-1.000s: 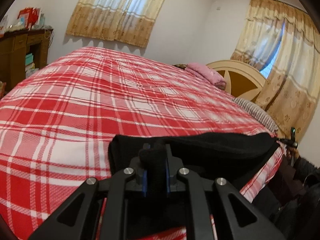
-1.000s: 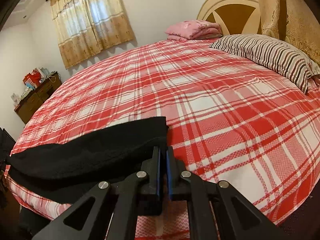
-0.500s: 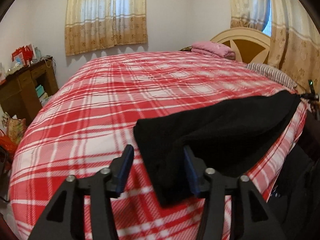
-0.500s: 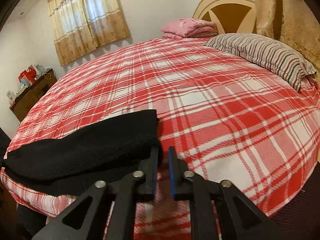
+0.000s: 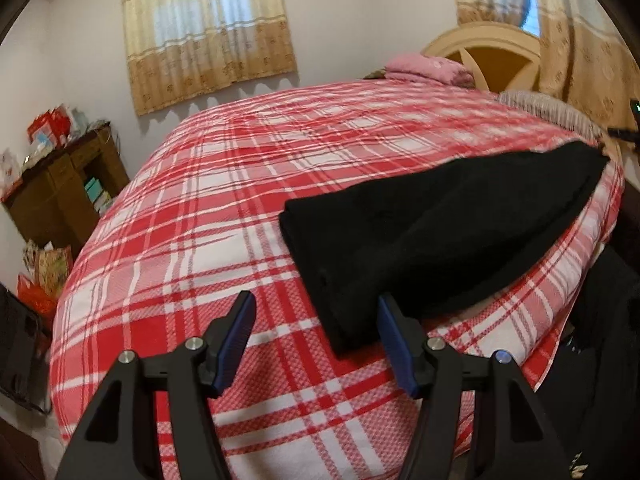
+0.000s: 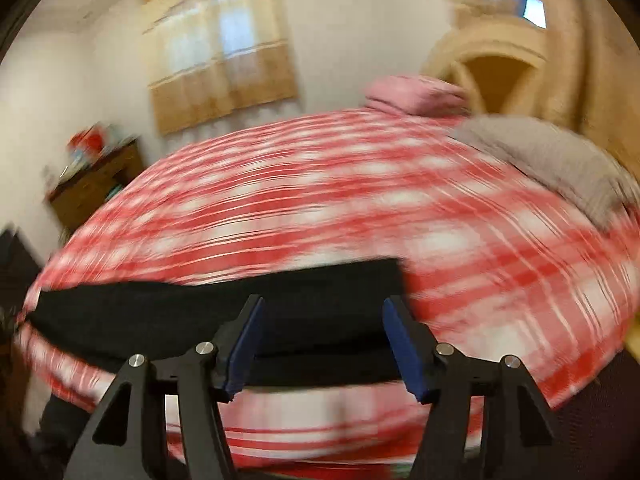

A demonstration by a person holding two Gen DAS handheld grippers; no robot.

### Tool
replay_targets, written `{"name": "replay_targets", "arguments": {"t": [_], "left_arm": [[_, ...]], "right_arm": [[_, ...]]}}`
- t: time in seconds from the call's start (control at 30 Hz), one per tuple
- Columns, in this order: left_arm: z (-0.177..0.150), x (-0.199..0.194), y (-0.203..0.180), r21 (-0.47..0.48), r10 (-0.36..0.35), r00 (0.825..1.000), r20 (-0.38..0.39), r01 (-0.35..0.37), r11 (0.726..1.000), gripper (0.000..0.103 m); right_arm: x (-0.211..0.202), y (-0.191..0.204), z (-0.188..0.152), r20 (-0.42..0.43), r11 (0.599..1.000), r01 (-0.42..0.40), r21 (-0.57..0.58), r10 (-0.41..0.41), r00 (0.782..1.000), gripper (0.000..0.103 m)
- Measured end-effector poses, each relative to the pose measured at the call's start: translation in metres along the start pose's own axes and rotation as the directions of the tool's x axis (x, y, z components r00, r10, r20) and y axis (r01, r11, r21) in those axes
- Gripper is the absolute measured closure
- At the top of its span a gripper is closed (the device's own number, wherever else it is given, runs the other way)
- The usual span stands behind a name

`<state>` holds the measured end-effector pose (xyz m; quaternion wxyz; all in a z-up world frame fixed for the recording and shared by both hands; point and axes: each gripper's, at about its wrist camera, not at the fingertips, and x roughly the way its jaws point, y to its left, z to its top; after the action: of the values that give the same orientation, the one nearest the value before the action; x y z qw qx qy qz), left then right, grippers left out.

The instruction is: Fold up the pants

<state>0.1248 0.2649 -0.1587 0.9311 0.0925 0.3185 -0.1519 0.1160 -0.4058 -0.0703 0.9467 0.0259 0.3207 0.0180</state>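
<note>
The black pants lie folded into a long strip on the red plaid bedspread, near the bed's front edge. My left gripper hovers over their left end with its jaws opening; the cloth's corner reaches between the blue pads without being pressed. In the blurred right wrist view the pants run from the left edge to the middle. My right gripper is above their right end, jaws opening, pads clear of the cloth.
A striped pillow and a folded pink blanket lie by the headboard. A wooden cabinet stands left of the bed. Curtains hang on the far wall. A person's dark clothing is at the right.
Both grippers let go of the pants and spread their jaws. The left one rolled and drew left off the cloth. The right one rose and pulled back fast, so its view is blurred.
</note>
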Motion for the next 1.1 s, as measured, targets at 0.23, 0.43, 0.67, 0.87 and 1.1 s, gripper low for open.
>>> {"name": "replay_targets", "arguments": {"t": [0.23,0.43,0.67,0.87,1.1], "left_arm": [[0.003,0.002,0.004,-0.102,0.002,0.998,0.061,0.004,0.995,0.037],[0.010,0.010,-0.002,-0.137,0.020,0.996,0.090,-0.007,0.990,0.037],[0.007,0.018,-0.013,-0.155,0.007,0.995,0.096,0.008,0.988,0.039],[0.015,0.022,-0.021,-0.096,0.014,0.996,0.093,-0.005,0.995,0.065],[0.018,0.011,-0.020,-0.079,-0.001,0.990,0.141,0.012,0.997,0.074]], "right_arm": [[0.052,0.179,0.002,-0.175,0.893,-0.295,-0.341,0.248,0.953,0.041],[0.090,0.298,-0.028,-0.326,0.699,-0.487,-0.523,0.364,0.873,0.041],[0.128,0.343,-0.061,-0.387,0.618,-0.481,-0.622,0.291,0.875,0.055],[0.136,0.331,-0.061,-0.372,0.636,-0.461,-0.619,0.279,0.885,0.088],[0.104,0.328,-0.052,-0.343,0.639,-0.472,-0.608,0.325,0.881,0.099]]}}
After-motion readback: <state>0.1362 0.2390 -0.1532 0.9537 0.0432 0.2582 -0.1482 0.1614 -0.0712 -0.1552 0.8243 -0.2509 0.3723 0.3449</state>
